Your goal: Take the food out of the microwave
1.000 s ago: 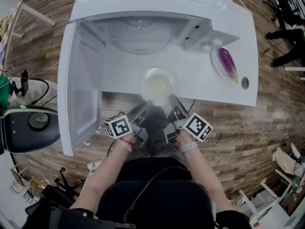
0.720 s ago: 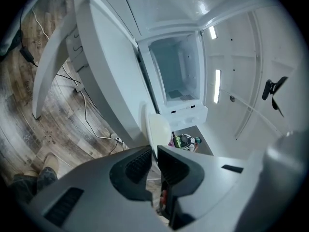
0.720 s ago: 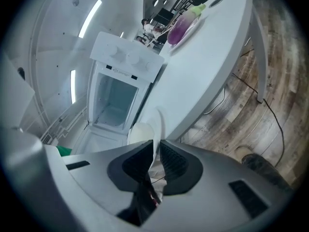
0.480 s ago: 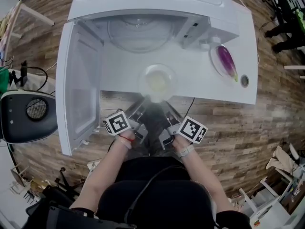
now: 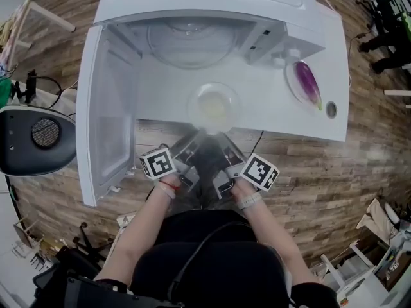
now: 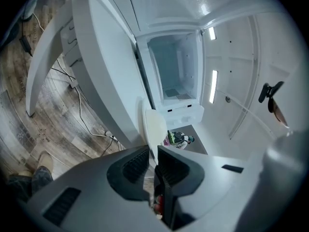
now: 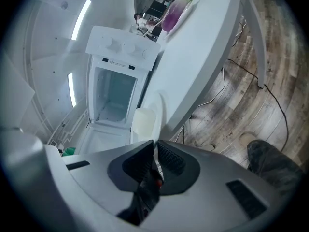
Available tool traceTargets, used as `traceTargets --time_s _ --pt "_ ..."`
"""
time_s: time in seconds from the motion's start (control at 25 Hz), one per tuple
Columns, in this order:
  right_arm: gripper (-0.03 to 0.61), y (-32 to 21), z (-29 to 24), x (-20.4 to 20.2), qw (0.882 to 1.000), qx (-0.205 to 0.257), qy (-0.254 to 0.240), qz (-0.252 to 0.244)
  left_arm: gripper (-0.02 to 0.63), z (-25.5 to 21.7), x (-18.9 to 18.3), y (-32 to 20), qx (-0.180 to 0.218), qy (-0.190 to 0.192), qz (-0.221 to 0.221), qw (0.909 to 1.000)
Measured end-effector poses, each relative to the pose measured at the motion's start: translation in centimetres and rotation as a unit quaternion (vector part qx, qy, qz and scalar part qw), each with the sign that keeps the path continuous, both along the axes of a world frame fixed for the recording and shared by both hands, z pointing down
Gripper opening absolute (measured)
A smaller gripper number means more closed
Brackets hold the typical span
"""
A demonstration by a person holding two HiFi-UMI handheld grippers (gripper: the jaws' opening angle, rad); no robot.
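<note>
The dish of food (image 5: 212, 106) sits at the worktop's (image 5: 282, 117) front edge, outside the open microwave (image 5: 192, 5) — left claw (image 6: 152, 151) just tightened onto its near rim, right claw (image 7: 154, 146) apparently clamped there too.

1 microwave (image 5: 199, 5) with 1 open door (image 5: 106, 114) and 1 glass turntable (image 5: 191, 40) inside; 1 clear bowl (image 5: 226, 97) holding 1 portion of pale food (image 5: 212, 111); 1 plate (image 5: 290, 76) carrying 1 purple eggplant (image 5: 307, 84); 1 white table (image 5: 276, 120); 2 grippers, the left gripper (image 5: 191, 145) and the right gripper (image 5: 230, 145), each bearing 1 marker cube (image 5: 158, 165); 1 black device (image 5: 38, 140) with 1 round grille
</note>
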State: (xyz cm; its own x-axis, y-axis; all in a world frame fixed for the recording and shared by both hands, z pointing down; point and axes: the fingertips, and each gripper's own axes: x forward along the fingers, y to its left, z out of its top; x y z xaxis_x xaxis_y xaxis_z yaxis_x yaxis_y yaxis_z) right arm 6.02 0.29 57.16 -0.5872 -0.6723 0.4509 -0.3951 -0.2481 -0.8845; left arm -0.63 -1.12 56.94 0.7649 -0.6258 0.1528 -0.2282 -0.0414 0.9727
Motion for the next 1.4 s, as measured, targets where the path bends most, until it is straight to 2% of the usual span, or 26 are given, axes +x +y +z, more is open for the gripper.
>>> traceTargets --time_s 0.16,0.4,0.76,1.04,1.2,1.4 --pt "0.041 -0.4 0.0 -0.1 1.000 0.003 -0.003 0.003 0.044 0.3 -0.3 0.8 -0.005 -0.002 0.001 1.0000" --pt "0.041 -0.9 0.0 -0.5 1.000 0.013 -0.003 0.005 0.044 0.4 -0.3 2.1 -0.003 -0.035 0.028 0.9990" --pt "0.041 -0.5 -0.6 -0.5 1.000 0.026 0.005 0.003 0.040 -1.6 1.0 2.6 0.067 -0.109 0.079 0.9886" --pt "0.041 -0.4 -1.3 -0.4 0.997 0.063 0.043 -0.034 0.023 -2.6 1.2 1.8 0.112 -0.156 0.096 0.9767" --pt "0.034 -0.2 -2.1 -0.9 0.982 0.113 0.112 -0.103 0.011 -3.3 0.8 1.3 0.137 -0.185 0.102 0.9676" --pt "0.028 -0.4 -3.9 -1.9 0.943 0.193 0.196 -0.187 0.011 -4.4 0.6 0.6 0.159 -0.198 0.103 0.9616"
